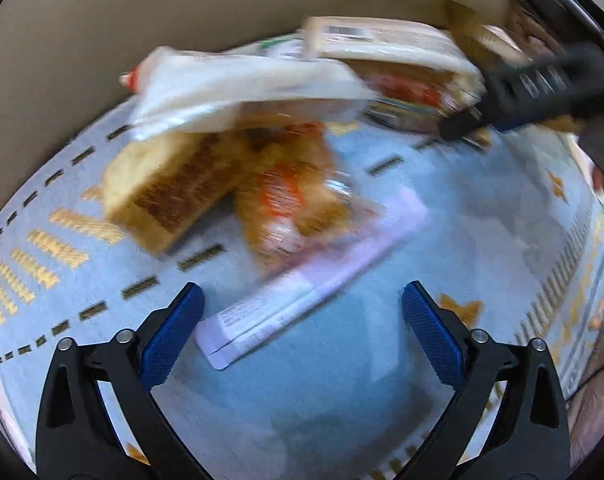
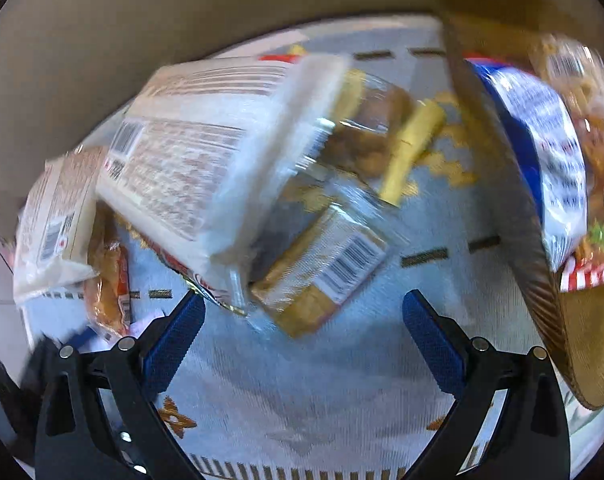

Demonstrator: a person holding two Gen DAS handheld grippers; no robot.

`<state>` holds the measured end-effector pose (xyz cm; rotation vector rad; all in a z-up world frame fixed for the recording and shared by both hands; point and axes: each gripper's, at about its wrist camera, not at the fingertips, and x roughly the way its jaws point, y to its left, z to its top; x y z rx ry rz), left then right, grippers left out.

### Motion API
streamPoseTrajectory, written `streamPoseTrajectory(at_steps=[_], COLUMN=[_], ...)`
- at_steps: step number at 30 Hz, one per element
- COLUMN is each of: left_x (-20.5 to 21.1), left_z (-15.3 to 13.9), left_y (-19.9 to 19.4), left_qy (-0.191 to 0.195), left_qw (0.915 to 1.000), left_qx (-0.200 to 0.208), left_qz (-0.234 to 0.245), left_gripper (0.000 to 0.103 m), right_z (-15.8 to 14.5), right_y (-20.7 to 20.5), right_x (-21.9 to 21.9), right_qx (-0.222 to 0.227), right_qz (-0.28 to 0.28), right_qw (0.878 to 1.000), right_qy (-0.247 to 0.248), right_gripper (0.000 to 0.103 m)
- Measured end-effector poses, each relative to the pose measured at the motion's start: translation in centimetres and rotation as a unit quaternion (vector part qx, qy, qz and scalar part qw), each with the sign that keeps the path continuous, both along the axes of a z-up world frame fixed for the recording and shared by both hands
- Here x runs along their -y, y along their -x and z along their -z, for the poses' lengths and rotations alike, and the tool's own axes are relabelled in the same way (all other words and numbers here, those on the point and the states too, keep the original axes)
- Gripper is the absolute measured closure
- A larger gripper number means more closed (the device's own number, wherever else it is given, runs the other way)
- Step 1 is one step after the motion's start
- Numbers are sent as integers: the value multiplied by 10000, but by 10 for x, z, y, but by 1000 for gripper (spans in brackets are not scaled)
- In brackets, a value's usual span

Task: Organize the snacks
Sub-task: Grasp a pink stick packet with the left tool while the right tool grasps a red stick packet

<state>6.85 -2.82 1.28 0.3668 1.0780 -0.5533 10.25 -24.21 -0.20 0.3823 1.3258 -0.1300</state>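
A heap of snack packets lies on a pale blue patterned cloth (image 1: 442, 220). In the left wrist view my left gripper (image 1: 304, 332) is open above a flat lilac packet (image 1: 314, 280); behind it lie an orange-labelled clear bag (image 1: 289, 204), a brown packet (image 1: 169, 188) and a white bag (image 1: 237, 88). The other gripper (image 1: 462, 124) shows at upper right, its state unclear there. In the right wrist view my right gripper (image 2: 304, 332) is open, with nothing between its fingers, just short of a tan barcode packet (image 2: 322, 276) and a large white printed bag (image 2: 205, 152).
A cardboard box (image 2: 542, 272) stands at the right and holds a blue-and-white bag (image 2: 550, 152) and a clear cookie bag (image 2: 586, 120). A beige wall (image 1: 141, 20) rises behind the cloth. Bare cloth (image 2: 302, 392) lies just below the right gripper.
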Motion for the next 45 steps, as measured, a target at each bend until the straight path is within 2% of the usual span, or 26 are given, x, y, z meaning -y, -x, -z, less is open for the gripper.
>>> streamPoseTrajectory(at_steps=[2, 3, 5, 6, 9, 11, 14, 16, 19, 21, 23, 25, 29, 33, 34, 36, 38, 40, 45], left_x=[7, 8, 10, 10, 11, 11, 8, 6, 7, 17, 14, 12, 13, 24, 26, 30, 37, 43, 42], left_z=[-2, -2, -4, -4, -6, -7, -8, -7, -5, -3, -1, 0, 2, 4, 4, 2, 1, -3, -6], left_y=[12, 15, 21, 23, 25, 24, 20, 20, 18, 18, 20, 19, 20, 11, 13, 23, 30, 34, 42], left_qy=[-17, 14, 202, 254, 310, 401, 583, 617, 600, 690, 834, 903, 771, 720, 724, 661, 511, 482, 715], left_qw=[9998, 9997, 9996, 9996, 9995, 9989, 9970, 9960, 9955, 9943, 9925, 9916, 9927, 9924, 9921, 9922, 9930, 9929, 9916], left_qx=[26, 18, -28, -27, -22, -31, -72, -27, 35, 42, 19, 2, 81, 89, 94, 170, 293, 332, 240], left_qz=[216, 231, 201, 150, -32, -226, -507, -648, -737, -816, -889, -925, -919, -991, -1019, -1040, -1024, -1036, -1051], left_gripper=[23, 27, 44, 47, 61, 75, 78, 79, 79, 79, 79, 79, 79, 79, 79, 79, 80, 82, 88], right_z=[0, 0, 0, 0, 2, 3, 3, 1, -1, 1, 3, 4, 7, 8, 6, 3, 1, -2, 4], right_y=[3, 4, 6, 7, 6, 2, -1, -3, 8, 11, 11, 4, -7, -13, -14, -18, -25, -24, -13], right_x=[11, 16, 26, 29, 29, 18, 14, 21, 62, 75, 79, 67, 39, 32, 31, 15, 0, -7, -5], right_qx=[29, 54, 99, 129, 196, 271, 308, 313, 399, 373, 358, 310, 257, 235, 237, 265, 298, 315, 272], right_qz=[190, 254, 443, 505, 408, 294, 195, 303, 875, 1079, 1062, 894, 520, 379, 332, 237, 108, -10, 139], right_qw=[9997, 9994, 9984, 9979, 9988, 9992, 9993, 9989, 9915, 9885, 9896, 9939, 9981, 9981, 9982, 9982, 9986, 9988, 9993], right_qy=[-176, -245, -330, -372, -180, 42, 110, -195, -882, -988, -906, -561, 213, 428, 431, 479, 433, 369, -207], right_gripper=[5, 5, 6, 6, 5, 5, 7, 10, 13, 23, 25, 25, 21, 21, 25, 40, 62, 73, 89])
